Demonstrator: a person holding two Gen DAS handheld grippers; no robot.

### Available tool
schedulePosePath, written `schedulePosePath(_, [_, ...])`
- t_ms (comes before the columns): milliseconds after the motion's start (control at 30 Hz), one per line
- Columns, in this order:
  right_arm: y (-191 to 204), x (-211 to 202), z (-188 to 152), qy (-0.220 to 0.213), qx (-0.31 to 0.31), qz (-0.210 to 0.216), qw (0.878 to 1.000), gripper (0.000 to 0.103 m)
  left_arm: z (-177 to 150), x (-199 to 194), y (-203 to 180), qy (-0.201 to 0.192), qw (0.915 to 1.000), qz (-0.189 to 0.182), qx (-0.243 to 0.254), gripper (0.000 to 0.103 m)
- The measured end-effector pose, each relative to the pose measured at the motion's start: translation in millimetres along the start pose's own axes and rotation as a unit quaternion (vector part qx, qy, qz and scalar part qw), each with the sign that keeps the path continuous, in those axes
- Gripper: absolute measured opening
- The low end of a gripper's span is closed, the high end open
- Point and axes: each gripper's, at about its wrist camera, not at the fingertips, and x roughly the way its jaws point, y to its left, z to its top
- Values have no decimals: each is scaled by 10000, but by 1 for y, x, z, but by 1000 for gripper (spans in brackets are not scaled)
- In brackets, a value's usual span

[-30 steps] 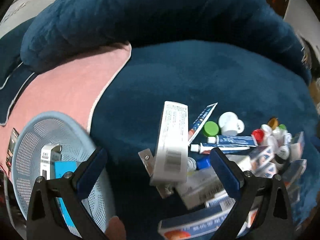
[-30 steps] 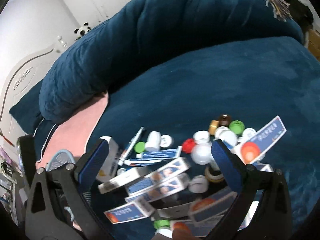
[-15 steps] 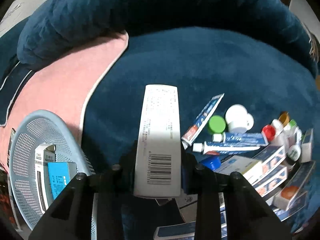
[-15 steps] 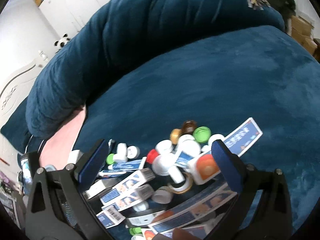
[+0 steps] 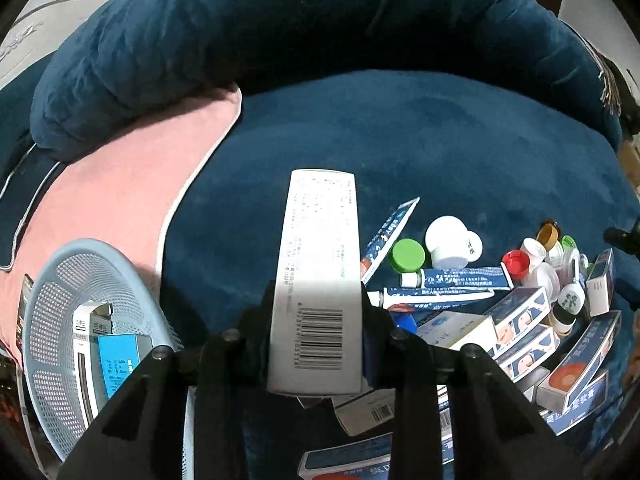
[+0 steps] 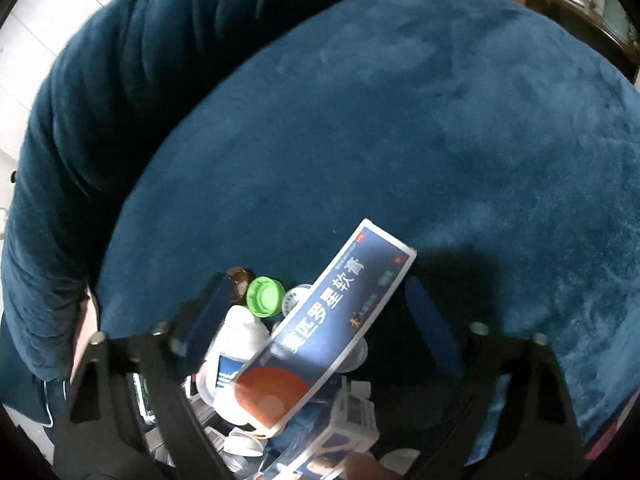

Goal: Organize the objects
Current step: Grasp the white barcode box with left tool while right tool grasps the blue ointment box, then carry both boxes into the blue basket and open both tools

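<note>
My left gripper [image 5: 318,336] is shut on a long white medicine box [image 5: 320,264] with a barcode, held above the blue sofa seat. A light blue mesh basket [image 5: 52,280] with boxes inside sits at lower left. A pile of blue boxes [image 5: 520,320], ointment tubes [image 5: 452,278] and bottle caps lies at right. My right gripper [image 6: 316,316] is open, its jaws on either side of a dark blue box with an orange circle [image 6: 332,320] that leans on a white bottle [image 6: 240,340] and a green cap [image 6: 264,294].
A pink cloth [image 5: 120,184] covers the seat's left part under the basket. The blue sofa backrest [image 5: 240,32] curves behind. Bare blue seat [image 6: 400,120] stretches beyond the pile.
My left gripper shut on the white box and lifted it slightly. My right gripper moved down and forward over the pile, bringing the dark blue box between its jaws.
</note>
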Motion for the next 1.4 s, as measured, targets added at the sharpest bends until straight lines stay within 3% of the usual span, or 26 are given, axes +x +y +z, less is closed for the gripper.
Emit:
schedulePosePath(67, [0, 7, 1, 165, 66, 13, 9998, 80, -1, 2, 1, 40, 10000, -6, -11, 35])
schedulePosePath(133, [-1, 14, 0, 295, -1, 62, 9995, 47, -2, 3, 2, 62, 10000, -27, -36, 35])
schedulePosePath(200, [0, 17, -1, 386, -111, 48, 9992, 40, -5, -1, 2, 48, 10000, -47, -67, 35])
schedulePosePath(567, [24, -28, -2, -159, -737, 282, 9968, 39, -4, -29, 11, -223, 9985, -338, -380, 35])
schedulePosePath(933, [73, -39, -33, -20, -1299, 772, 9885, 39, -25, -66, 55, -473, 9963, -153, -702, 35])
schedulePosePath(1167, [126, -45, -71, 173, -1830, 1194, 9757, 39, -43, -85, 112, -529, 9897, 32, -1328, 35])
schedulePosePath(1400, [185, -56, -121, 419, -2489, 1671, 9531, 39, -66, -98, 171, -577, 9805, 449, -1822, 35])
